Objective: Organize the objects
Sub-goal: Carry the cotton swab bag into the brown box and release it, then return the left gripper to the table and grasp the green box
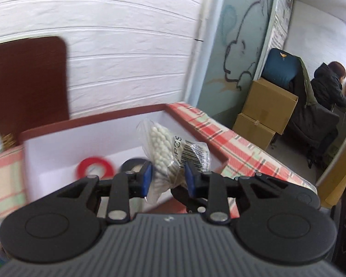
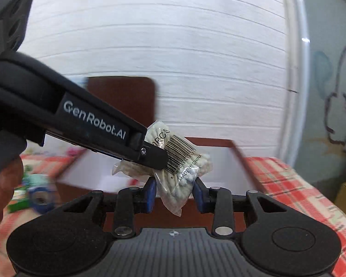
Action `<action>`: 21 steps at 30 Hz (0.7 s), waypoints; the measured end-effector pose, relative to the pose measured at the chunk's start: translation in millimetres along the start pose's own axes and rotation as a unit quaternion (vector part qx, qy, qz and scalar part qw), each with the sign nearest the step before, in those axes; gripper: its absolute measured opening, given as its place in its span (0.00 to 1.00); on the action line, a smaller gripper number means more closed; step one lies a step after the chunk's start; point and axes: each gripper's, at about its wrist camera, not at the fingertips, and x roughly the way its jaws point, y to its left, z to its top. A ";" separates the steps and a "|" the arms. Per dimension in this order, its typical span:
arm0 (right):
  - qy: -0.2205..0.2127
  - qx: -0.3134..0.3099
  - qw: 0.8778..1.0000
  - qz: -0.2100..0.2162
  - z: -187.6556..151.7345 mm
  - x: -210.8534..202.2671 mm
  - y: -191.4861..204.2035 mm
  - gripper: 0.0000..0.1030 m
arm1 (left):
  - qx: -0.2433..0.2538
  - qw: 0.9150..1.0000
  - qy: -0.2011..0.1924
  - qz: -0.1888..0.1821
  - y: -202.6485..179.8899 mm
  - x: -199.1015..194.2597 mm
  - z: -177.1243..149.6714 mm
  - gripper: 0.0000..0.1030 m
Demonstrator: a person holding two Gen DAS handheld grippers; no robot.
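A clear bag of white cotton swabs [image 1: 159,152] with a barcode label hangs in the air over an open white box with a dark red rim [image 1: 92,118]. My left gripper [image 1: 168,176] is shut on the bag's lower part between its blue pads. In the right wrist view the same bag [image 2: 184,168] is also pinched from below by my right gripper [image 2: 174,191], which is shut on it. The left gripper's black finger [image 2: 150,155] comes in from the left and lies across the bag. Inside the box lie a red tape roll [image 1: 94,167] and a dark tape roll [image 1: 132,165].
The box stands on a red plaid tablecloth [image 1: 237,147] against a white panelled wall. A brown board [image 1: 27,80] leans behind it. A blue tape roll [image 2: 40,198] and a green pack [image 2: 18,198] lie at the left. Cardboard boxes [image 1: 269,108] and a seated person [image 1: 329,85] are at the far right.
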 end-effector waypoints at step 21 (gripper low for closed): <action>0.047 0.116 0.992 0.019 -67.8 -45.3 31.9 0.57 | 0.010 0.998 -0.025 0.054 2.9 -75.6 -55.1 0.46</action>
